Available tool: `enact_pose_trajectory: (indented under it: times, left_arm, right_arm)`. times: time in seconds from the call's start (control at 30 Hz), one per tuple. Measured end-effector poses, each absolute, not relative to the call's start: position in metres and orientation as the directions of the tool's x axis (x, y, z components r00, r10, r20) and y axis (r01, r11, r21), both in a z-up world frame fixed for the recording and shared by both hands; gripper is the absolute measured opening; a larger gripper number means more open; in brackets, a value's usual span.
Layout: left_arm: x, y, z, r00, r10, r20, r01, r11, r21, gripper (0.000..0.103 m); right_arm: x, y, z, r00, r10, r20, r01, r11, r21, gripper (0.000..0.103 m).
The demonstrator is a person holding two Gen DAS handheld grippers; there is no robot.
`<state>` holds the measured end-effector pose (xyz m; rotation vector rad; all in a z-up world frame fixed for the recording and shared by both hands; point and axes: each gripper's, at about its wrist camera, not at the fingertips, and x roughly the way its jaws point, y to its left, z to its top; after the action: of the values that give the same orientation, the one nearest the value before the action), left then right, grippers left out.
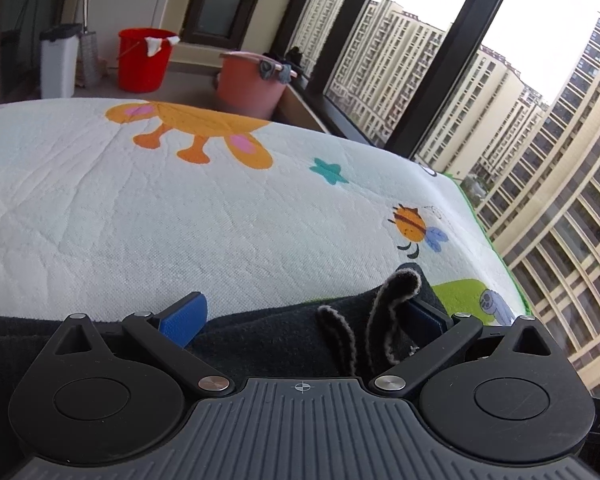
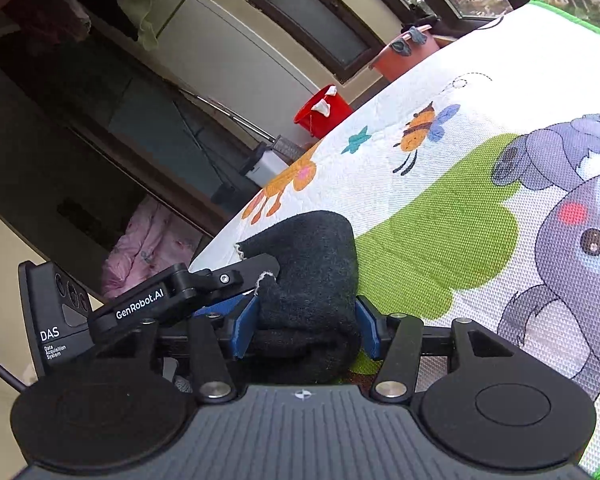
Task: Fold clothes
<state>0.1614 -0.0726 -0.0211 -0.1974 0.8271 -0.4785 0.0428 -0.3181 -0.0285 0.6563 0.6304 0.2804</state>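
Observation:
A dark charcoal fleece garment (image 1: 268, 332) lies bunched on a cartoon-print play mat (image 1: 140, 208). In the left wrist view my left gripper (image 1: 304, 318) stands wide open; the cloth lies between its blue pads (image 1: 184, 320) without being squeezed, and a fuzzy-edged strap (image 1: 396, 300) curls up near the right pad. In the right wrist view the garment (image 2: 316, 248) is rolled into a lump, and my right gripper (image 2: 306, 330) is shut on its near end, both blue pads pressing into it. The left gripper's black finger (image 2: 256, 266) rests against the lump's left side.
A red bucket (image 1: 144, 60), a salmon bucket (image 1: 248, 84) and a white bin (image 1: 58, 60) stand on the floor beyond the mat's far edge. Tall windows (image 1: 500, 100) run along the right. Pink clothing (image 2: 148, 240) lies on the floor off the mat (image 2: 460, 92).

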Motion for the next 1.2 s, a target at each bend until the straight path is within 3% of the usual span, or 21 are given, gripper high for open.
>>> enact_pose_trajectory:
  times: [0.2, 0.37, 0.53, 0.77, 0.9, 0.97, 1.03, 1.13, 1.2]
  left_arm:
    - [0.15, -0.055, -0.007, 0.559, -0.51, -0.654, 0.306, 0.859, -0.409, 0.103]
    - [0.142, -0.062, 0.001, 0.549, -0.52, -0.655, 0.325, 0.854, -0.405, 0.103]
    - [0.123, -0.069, 0.018, 0.558, -0.591, -0.583, 0.399, 0.807, -0.435, 0.103]
    - [0.119, -0.079, 0.024, 0.468, -0.727, -0.502, 0.46, 0.685, -0.565, 0.103]
    - [0.131, -0.094, 0.005, 0.434, -0.727, -0.531, 0.421, 0.685, -0.594, 0.102]
    - [0.136, -0.099, -0.007, 0.393, -0.758, -0.521, 0.401, 0.651, -0.645, 0.095]
    - [0.139, -0.105, -0.016, 0.38, -0.76, -0.528, 0.387, 0.649, -0.655, 0.075]
    - [0.137, -0.111, -0.018, 0.458, -0.667, -0.587, 0.4, 0.745, -0.534, 0.076]
    - [0.139, -0.108, -0.019, 0.463, -0.661, -0.591, 0.398, 0.751, -0.528, 0.075]
  right_arm:
    - [0.028, -0.315, -0.011, 0.826, 0.321, -0.463, -0.116, 0.901, 0.417, 0.032]
    - [-0.006, -0.278, 0.013, 0.91, 0.037, -0.414, -0.129, 0.972, -0.196, 0.033]
    - [-0.014, -0.23, 0.004, 0.919, -0.005, -0.395, -0.188, 0.874, -0.448, 0.036]
    - [-0.02, -0.198, -0.009, 0.913, 0.051, -0.406, -0.266, 0.828, -0.494, 0.042]
    - [-0.022, -0.201, -0.009, 0.912, 0.055, -0.407, -0.267, 0.832, -0.487, 0.045]
    - [-0.022, -0.204, -0.009, 0.911, 0.057, -0.407, -0.269, 0.833, -0.484, 0.047]
    - [-0.022, -0.206, -0.009, 0.911, 0.057, -0.408, -0.268, 0.835, -0.481, 0.05]
    - [-0.022, -0.208, -0.008, 0.907, 0.063, -0.416, -0.271, 0.843, -0.465, 0.054]
    - [-0.023, -0.211, -0.007, 0.905, 0.079, -0.418, -0.279, 0.852, -0.444, 0.055]
